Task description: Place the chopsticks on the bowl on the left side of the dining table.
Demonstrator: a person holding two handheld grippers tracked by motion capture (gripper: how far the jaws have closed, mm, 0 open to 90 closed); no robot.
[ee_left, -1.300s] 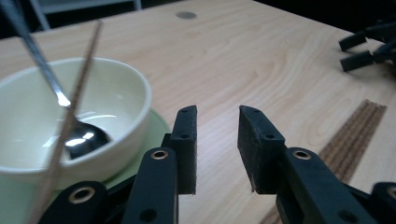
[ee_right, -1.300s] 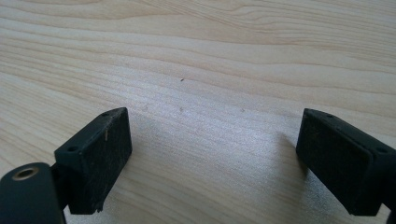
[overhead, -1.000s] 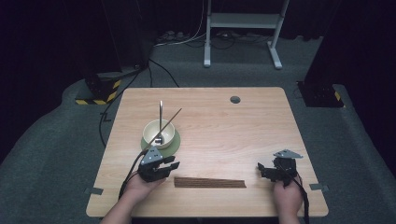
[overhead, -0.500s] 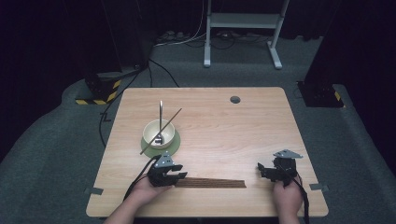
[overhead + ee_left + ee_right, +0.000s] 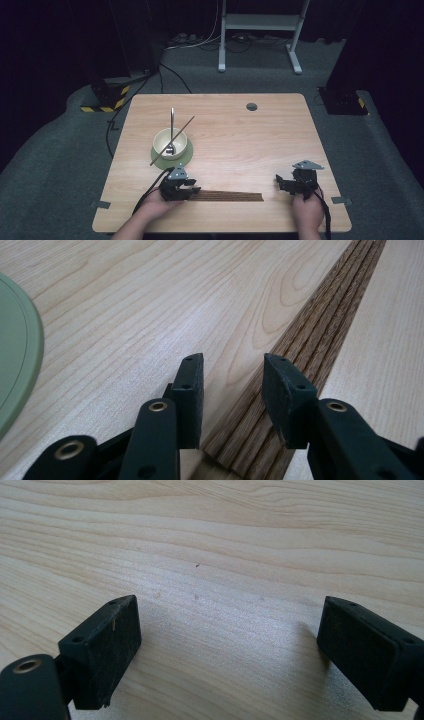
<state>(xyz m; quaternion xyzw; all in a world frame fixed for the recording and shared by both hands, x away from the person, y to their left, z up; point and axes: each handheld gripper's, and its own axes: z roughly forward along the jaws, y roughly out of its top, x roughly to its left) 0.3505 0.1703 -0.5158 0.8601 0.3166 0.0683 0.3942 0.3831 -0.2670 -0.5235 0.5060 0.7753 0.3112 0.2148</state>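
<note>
Step in hand: reaching for the bundle of dark wooden sticks lying flat near the front edge of the surface, just right of the left hand-held gripper.
Left hand-held gripper: jaws partly apart, having just been opening; in the left gripper view the bundle's near end lies under and between the pads, which do not press on it.
Next move, as I judge it: lower, straddle the sticks and close on them.
Bowl: on a green plate, holding a metal utensil and one leaning stick.
Right hand-held gripper: jaws wide apart over bare wood, holding nothing.
</note>
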